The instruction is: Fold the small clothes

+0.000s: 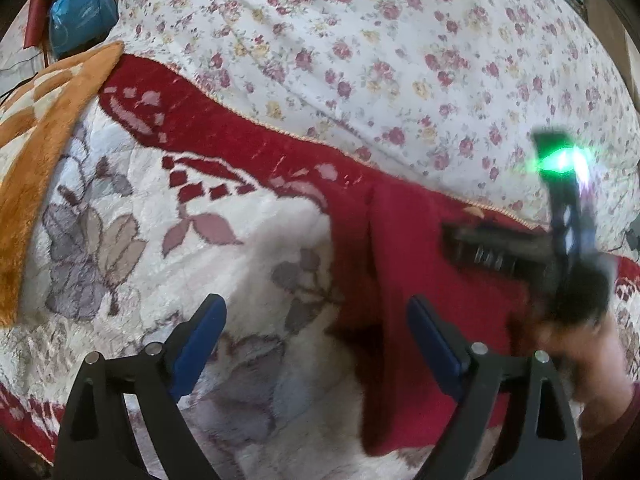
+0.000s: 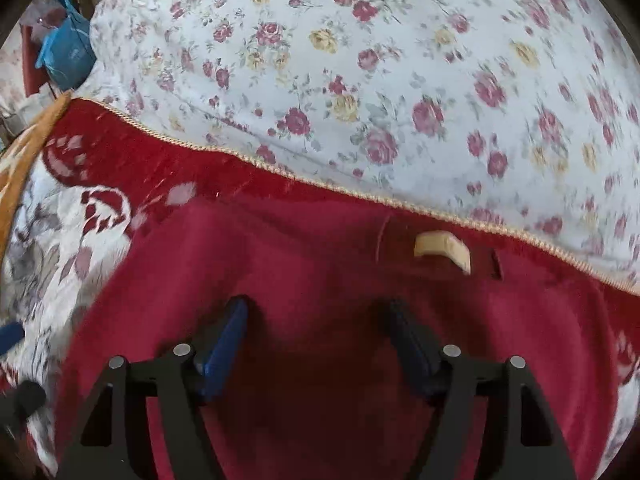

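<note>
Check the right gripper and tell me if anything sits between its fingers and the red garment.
Nothing visible does. The right gripper hangs open directly over the red garment, with only bare cloth showing between its blue pads. The cream label lies farther ahead, near the garment's edge, not in the way.

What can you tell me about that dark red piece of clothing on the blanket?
The dark red garment looks soft and plain, like fleece or knit. A small cream label sits near its top edge. It lies spread on the red and white flowered blanket, its top close to the blanket's braided trim. One straight edge shows in the left wrist view. Both grippers hover over it, jaws open, holding nothing.
</note>
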Available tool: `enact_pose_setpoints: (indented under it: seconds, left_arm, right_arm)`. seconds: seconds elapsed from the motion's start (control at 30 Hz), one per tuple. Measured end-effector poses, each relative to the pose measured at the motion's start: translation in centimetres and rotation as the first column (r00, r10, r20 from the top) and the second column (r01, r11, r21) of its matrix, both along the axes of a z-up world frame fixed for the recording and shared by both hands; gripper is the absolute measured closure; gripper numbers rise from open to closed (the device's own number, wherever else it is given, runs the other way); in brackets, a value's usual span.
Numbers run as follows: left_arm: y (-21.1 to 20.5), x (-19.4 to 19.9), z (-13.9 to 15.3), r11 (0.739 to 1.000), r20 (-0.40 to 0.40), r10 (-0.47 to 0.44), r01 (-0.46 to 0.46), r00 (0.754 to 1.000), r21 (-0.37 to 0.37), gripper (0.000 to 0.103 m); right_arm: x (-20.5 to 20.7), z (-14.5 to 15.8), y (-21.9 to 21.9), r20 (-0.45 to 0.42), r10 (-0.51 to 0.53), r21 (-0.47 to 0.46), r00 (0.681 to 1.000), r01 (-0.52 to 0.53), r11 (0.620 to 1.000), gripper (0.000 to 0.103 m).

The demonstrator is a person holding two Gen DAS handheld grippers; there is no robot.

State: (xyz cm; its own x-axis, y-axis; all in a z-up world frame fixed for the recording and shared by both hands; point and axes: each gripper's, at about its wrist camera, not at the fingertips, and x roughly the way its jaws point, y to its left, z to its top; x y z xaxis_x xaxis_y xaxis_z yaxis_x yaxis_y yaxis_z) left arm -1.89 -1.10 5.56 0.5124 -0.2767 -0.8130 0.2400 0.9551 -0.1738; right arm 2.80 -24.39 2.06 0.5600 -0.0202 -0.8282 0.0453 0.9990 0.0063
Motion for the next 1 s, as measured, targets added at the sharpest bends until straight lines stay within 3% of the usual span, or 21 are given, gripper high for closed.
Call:
enact_pose_setpoints:
  seconds: [0.1,0.3,0.43,0.5,0.57,0.67,0.83,1.0]
  left_arm:
    - [0.5,-0.2,-0.6,1.000,-0.017,-0.006,0.006,1.000,0.024,0.012]
    - [1.0,-0.4,-0.8,1.000,-0.028,-0.011,0.011,1.000,0.017,0.012]
    - [0.9,-0.6,-0.9,0.999,-0.032,-0.024,0.025,0.999,0.020,0.012]
    - [0.8,-0.7,-1.0,1.000,-0.040,-0.026,0.027,0.999,0.014,0.012]
    - [0.4,-0.8,-1.0,0.999,-0.045,-0.051,0.051,0.998,0.002,0.012]
    - [-0.6,-1.2,-0.9,0.996,-0.039,-0.093,0.093,0.995,-0.017,0.012]
    - [-2.9,-1.0,-1.0,0.991,-0.023,-0.127,0.126,0.992,-0.033,0.012]
    - [-4.1,0.1,-1.6,0.994,-0.036,-0.086,0.083,0.996,-0.076,0.013]
  right_arm:
    - [-0.3,2.1,1.6,0.031,0.044,0.019,0.999,-0.044,0.999,0.027]
    - [1.2,2.0,7.0,-0.048,0.162,0.114,0.986,-0.155,0.981,0.027]
    - [3.2,-0.4,9.5,-0.151,0.170,0.063,0.974,-0.163,0.985,0.014]
    - [3.6,-1.7,10.0,-0.156,0.168,-0.008,0.973,-0.172,0.985,0.015]
    - [3.3,-1.6,9.4,-0.130,0.174,-0.003,0.976,-0.176,0.984,0.025]
    - [2.4,-0.1,6.9,-0.078,0.174,0.118,0.982,-0.164,0.979,0.058]
    - [1.5,1.6,3.9,-0.036,0.172,0.214,0.985,-0.160,0.964,0.069]
    - [0.8,1.9,2.9,-0.035,0.174,0.241,0.984,-0.160,0.957,0.070]
